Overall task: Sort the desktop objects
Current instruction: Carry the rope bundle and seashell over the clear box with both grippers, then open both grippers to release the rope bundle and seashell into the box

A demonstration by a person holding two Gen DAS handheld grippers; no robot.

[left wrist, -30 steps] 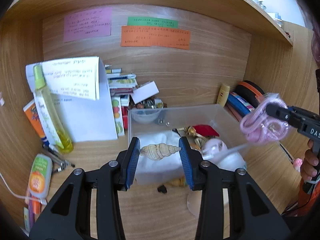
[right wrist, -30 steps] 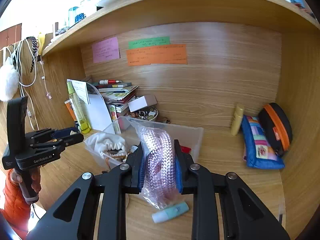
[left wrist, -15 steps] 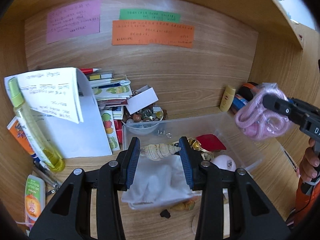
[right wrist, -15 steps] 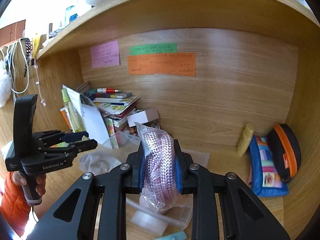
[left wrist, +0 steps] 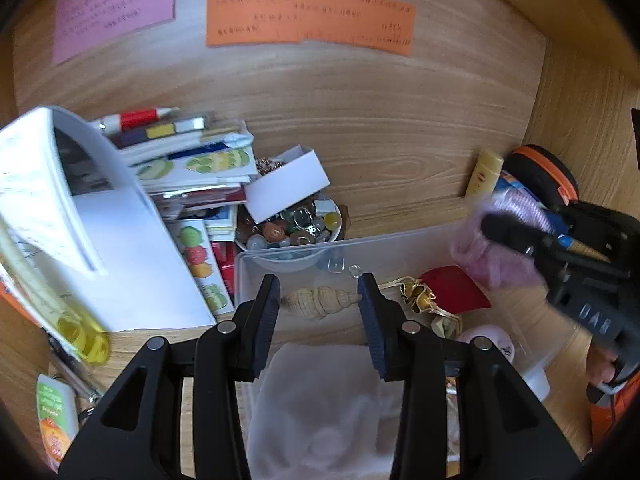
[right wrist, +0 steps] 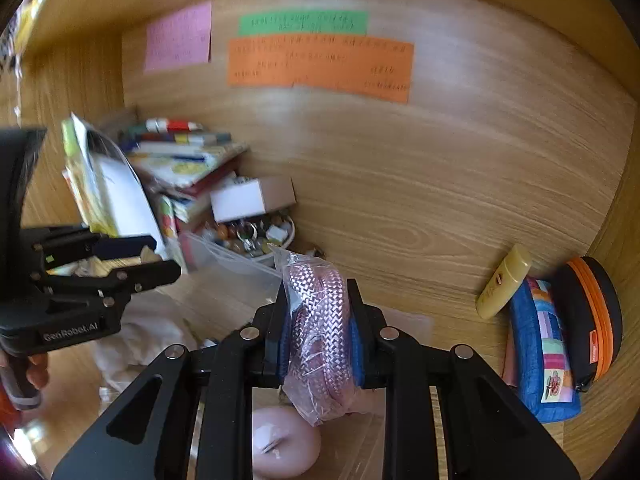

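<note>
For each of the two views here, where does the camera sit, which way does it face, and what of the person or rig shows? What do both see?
Left wrist: sits behind the left claw, which pinches a seashell above the clear bin; faces the desk's back wall; the right claw and part of a hand show at right.
Right wrist: sits behind the right claw, shut on a bagged pink cord; faces the same wall; the left claw and its hand show at left.
Shared: orange note, bead bowl, yellow tube.

Wooden alcove back wall (left wrist: 380,128), coloured paper notes (right wrist: 320,66) stuck on.
</note>
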